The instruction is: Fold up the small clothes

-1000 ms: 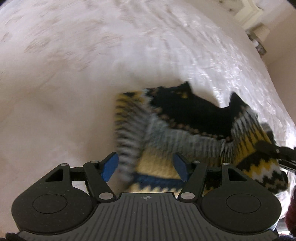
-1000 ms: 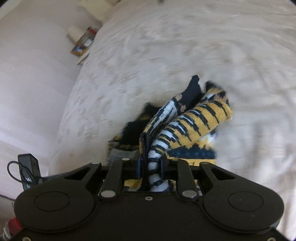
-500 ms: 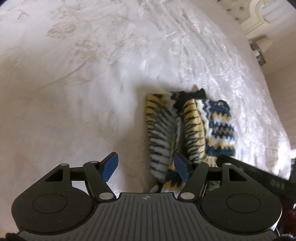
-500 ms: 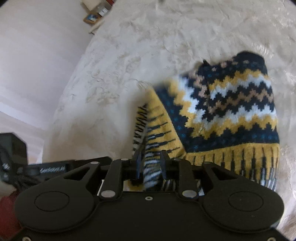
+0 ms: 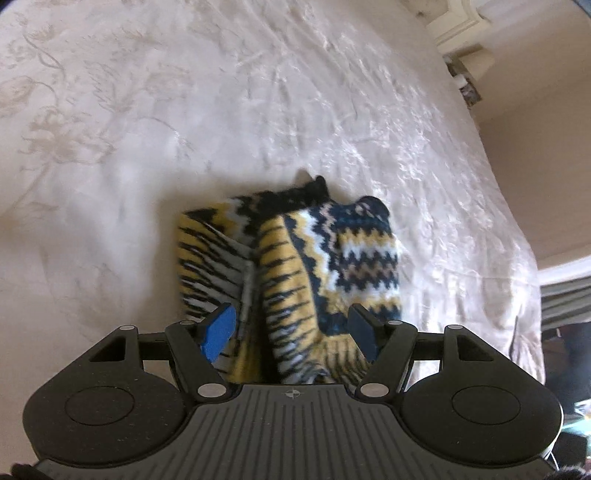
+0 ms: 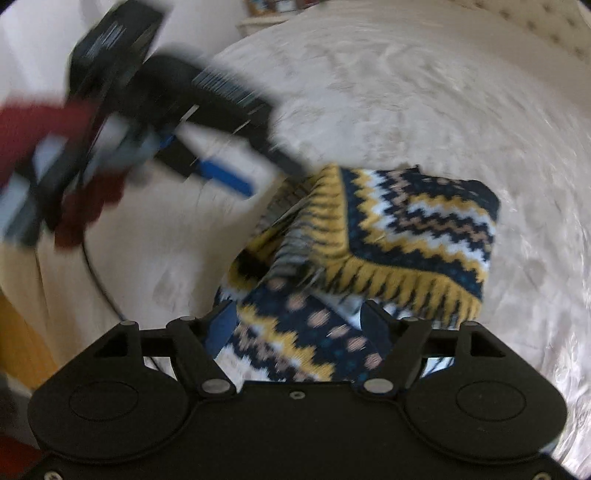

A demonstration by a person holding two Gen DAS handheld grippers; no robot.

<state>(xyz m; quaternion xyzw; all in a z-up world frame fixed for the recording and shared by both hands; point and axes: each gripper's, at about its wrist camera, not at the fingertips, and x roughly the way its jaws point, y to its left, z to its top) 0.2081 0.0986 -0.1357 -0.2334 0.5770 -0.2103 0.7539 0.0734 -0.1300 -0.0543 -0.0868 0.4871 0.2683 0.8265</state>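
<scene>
A small knitted sweater (image 5: 295, 266) in navy, yellow and white zigzag bands lies folded in a bundle on the cream bedspread (image 5: 184, 110). My left gripper (image 5: 291, 328) is open, its blue-padded fingers standing either side of the sweater's near end. In the right wrist view the sweater (image 6: 388, 236) lies folded with a loose flap toward the camera. My right gripper (image 6: 299, 325) is open, its fingers apart around that near flap. The left gripper (image 6: 225, 177) also shows there, blurred, at the upper left beside the sweater.
The embroidered bedspread (image 6: 443, 92) spreads all around the sweater. A white piece of furniture (image 5: 458, 29) and beige floor (image 5: 535, 147) lie past the bed's far right edge. A dark cable (image 6: 99, 280) hangs at the bed's left edge.
My right gripper was shut on the sweater's striped edge; now it is open and the sweater lies folded on the bed. My left gripper has moved in over the sweater's near end.
</scene>
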